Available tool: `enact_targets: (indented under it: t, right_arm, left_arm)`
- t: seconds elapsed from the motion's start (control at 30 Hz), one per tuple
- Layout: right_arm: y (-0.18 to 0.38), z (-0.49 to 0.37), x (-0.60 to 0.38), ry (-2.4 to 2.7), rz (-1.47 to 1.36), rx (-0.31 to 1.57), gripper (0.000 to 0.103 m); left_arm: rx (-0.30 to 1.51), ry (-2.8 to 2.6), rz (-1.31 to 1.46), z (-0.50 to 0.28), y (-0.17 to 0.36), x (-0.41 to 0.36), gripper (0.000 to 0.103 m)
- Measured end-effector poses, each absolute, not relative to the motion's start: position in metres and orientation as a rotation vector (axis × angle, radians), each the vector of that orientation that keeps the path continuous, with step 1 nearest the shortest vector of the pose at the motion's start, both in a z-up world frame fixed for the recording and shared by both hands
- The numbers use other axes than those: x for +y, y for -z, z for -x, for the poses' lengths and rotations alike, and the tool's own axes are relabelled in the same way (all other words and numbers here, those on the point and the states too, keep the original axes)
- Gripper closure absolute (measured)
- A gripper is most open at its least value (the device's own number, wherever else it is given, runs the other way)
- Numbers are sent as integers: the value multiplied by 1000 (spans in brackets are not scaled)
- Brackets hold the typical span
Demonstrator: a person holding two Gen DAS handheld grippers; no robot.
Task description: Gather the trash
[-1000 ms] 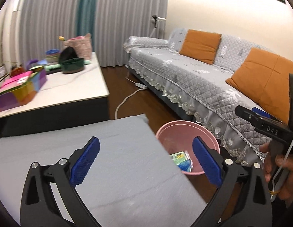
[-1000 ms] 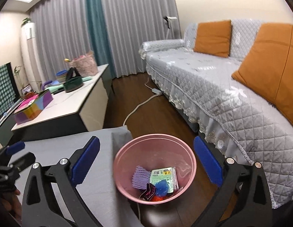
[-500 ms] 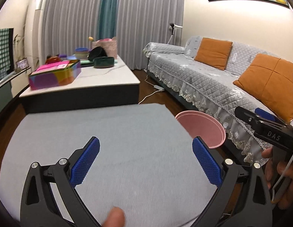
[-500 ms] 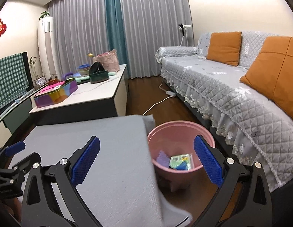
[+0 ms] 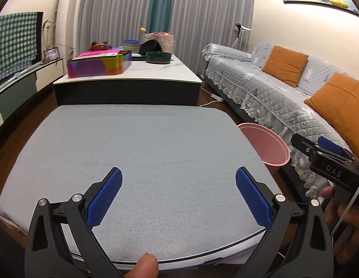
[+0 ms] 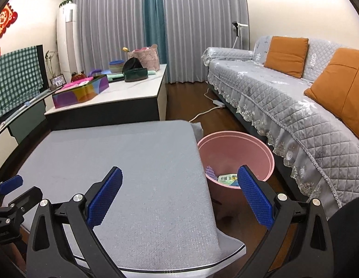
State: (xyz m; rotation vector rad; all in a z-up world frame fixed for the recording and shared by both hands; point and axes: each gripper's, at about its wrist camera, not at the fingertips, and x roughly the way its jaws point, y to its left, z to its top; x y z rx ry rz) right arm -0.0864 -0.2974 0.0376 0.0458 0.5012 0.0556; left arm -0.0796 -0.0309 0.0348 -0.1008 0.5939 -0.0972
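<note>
A pink bin [image 6: 258, 153] stands on the wooden floor between the grey-covered table [image 6: 123, 162] and the sofa; inside it lie a purple scrap [image 6: 210, 172] and a green and white packet [image 6: 227, 178]. In the left wrist view only the bin's rim [image 5: 267, 143] shows past the table's right edge. My left gripper [image 5: 178, 195] hangs open over the bare grey cloth [image 5: 142, 153], nothing between its blue pads. My right gripper [image 6: 179, 195] is open too, straddling the table's right edge, its right pad over the bin. The right gripper also shows at the right of the left wrist view [image 5: 327, 159], held by a hand.
A grey quilted sofa [image 6: 295, 106] with orange cushions [image 6: 286, 55] runs along the right. Behind the table stands a white-topped coffee table [image 5: 133, 74] with a colourful box [image 5: 98, 66], bowls and a pink basket. A white cable [image 6: 207, 111] lies on the floor.
Both grippers have pulled back and left from the bin and levelled out. The bin has slid toward the right edge in both views, and more of the grey table now fills them.
</note>
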Motion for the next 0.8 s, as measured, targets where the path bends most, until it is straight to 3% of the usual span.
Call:
enact_targets:
  t: [0.8]
  right_arm:
    - [-29,66,-284,-44,-2,534,5]
  left_arm:
    - [590,5,118,60,-18,-22,8]
